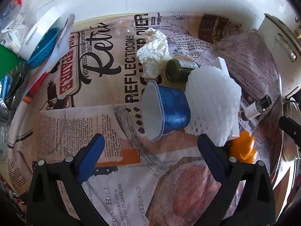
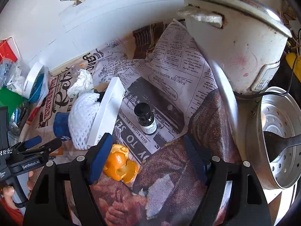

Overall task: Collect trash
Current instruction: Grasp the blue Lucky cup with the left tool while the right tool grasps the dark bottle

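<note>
- Two grippers, fingers spread, pinching nothing: left gripper near a tipped blue cup, right gripper over orange peel.
- Beyond, crumpled tissue, white foam net.

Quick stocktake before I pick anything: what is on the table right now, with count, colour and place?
crumpled tissue: one, white, far side of the pile
plastic cup: one, blue with white inside, on its side in the middle
foam net: one, white, right of the cup
dark jar: one, olive green, lying behind the cup
flat box: one, white, on edge against the foam net
small bottle: one, black cap and white label, upright on the newspaper
orange peel: one heap, orange, near edge
rice cooker: one, white, right
steamer tray: one, silver, far right
left gripper: open, empty
right gripper: open, empty
</note>
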The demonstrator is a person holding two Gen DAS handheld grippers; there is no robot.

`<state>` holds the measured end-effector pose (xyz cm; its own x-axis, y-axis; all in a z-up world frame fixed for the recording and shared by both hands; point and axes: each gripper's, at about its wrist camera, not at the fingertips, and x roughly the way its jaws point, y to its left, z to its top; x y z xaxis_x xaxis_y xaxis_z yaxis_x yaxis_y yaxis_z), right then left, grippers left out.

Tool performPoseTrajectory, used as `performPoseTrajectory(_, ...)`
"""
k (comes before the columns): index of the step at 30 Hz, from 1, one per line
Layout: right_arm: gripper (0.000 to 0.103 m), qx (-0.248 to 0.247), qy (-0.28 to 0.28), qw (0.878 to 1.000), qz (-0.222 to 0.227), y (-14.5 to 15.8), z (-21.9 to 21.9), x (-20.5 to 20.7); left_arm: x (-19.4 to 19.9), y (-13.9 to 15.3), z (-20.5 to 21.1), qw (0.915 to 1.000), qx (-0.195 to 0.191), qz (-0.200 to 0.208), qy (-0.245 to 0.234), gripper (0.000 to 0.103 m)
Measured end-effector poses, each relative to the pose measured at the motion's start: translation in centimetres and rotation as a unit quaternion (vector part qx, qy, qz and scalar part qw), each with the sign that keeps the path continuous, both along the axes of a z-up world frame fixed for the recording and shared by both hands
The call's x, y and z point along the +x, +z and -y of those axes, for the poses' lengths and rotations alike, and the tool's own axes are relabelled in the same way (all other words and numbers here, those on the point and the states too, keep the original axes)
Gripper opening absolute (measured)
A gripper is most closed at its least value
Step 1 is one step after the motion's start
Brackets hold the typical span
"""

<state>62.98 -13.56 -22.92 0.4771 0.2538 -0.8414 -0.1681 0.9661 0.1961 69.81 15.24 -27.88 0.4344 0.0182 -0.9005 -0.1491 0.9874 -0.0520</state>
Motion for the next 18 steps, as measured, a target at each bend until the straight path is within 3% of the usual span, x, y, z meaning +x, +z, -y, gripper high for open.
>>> performPoseTrajectory(7, 0.069, -0.012, -0.014, 1.0, -0.024, -3.2, -0.7, 2.0, 2.5, -2.1, -0.1, 0.9999, 0.003, -0.01, -0.007, 0.085)
performPoseTrajectory(14, 0.049, -0.011, -0.017, 0.999, -0.035, -5.0, -0.7, 3.4, 2.7, -2.1, -0.4, 0.9998, 0.019, 0.004, -0.006, 0.067)
performPoseTrajectory(18, 0.028, -0.008, -0.005, 0.999, -0.032, -5.3, -1.3, 3.8, 2.5, -1.9, -0.6, 0.9997, 0.022, 0.008, -0.01, 0.047)
